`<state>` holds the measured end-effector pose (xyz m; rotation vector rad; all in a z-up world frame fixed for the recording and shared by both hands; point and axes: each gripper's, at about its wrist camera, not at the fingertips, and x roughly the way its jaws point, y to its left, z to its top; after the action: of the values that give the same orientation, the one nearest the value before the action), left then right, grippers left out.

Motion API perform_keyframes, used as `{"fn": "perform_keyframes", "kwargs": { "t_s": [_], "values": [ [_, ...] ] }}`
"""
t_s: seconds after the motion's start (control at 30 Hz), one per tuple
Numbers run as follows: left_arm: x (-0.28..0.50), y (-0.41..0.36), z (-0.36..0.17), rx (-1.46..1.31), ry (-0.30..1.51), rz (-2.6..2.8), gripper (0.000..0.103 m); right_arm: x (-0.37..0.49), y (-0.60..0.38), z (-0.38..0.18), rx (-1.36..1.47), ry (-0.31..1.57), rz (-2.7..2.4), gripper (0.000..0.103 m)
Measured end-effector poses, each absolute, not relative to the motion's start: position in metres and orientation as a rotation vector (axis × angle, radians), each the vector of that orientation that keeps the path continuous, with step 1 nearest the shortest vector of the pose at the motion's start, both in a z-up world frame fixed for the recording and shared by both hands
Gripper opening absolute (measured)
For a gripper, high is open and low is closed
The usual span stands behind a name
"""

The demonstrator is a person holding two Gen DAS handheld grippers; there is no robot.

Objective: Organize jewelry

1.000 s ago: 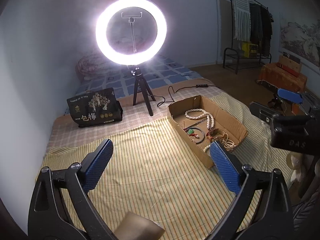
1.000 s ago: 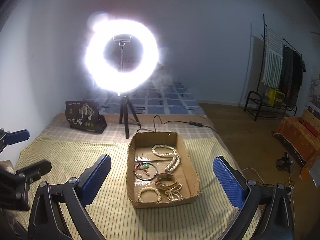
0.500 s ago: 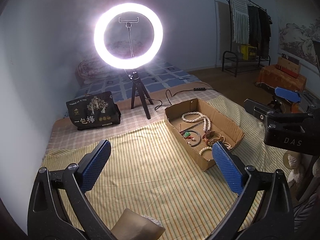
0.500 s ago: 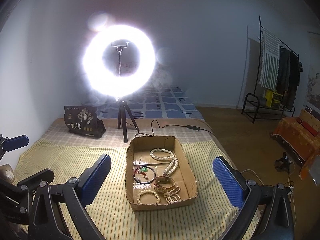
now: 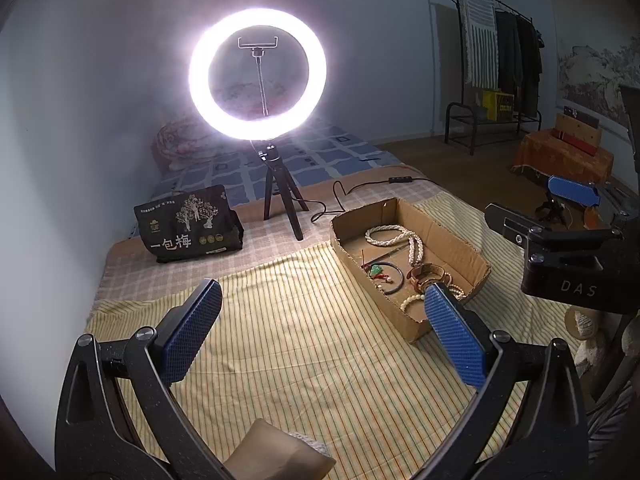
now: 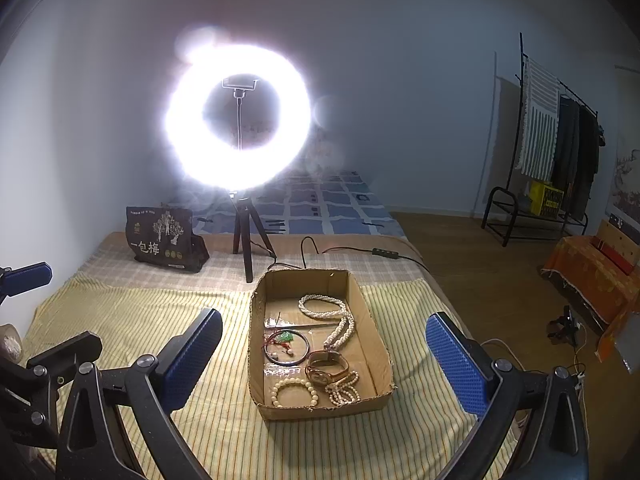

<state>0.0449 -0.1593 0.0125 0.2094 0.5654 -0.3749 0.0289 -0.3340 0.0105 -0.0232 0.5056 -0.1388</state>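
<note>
An open cardboard box lies on the striped bedspread; it also shows in the left wrist view. Inside are a long pearl necklace, a dark bangle with a green pendant, a brown watch, a bead bracelet and a small bead cluster. My right gripper is open and empty, held above the box's near end. My left gripper is open and empty, over the bedspread left of the box. The right gripper's body shows at the right of the left wrist view.
A lit ring light on a tripod stands behind the box, its cable trailing right. A black printed bag stands at the back left. A clothes rack and an orange-covered stand are off the bed to the right.
Both grippers have drawn back and risen a little, so the box sits lower and farther in view. Both stay open and empty. Nothing in the box has moved.
</note>
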Motion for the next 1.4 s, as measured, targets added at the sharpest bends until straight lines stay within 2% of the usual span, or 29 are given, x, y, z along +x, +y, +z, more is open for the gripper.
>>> {"fn": "perform_keyframes", "kwargs": {
  "t_s": [1.4],
  "values": [
    [0.0429, -0.1617, 0.0154, 0.213, 0.556, -0.375, 0.103, 0.0289, -0.3332, 0.0084, -0.033, 0.515, -0.143, 0.103]
  ]
}}
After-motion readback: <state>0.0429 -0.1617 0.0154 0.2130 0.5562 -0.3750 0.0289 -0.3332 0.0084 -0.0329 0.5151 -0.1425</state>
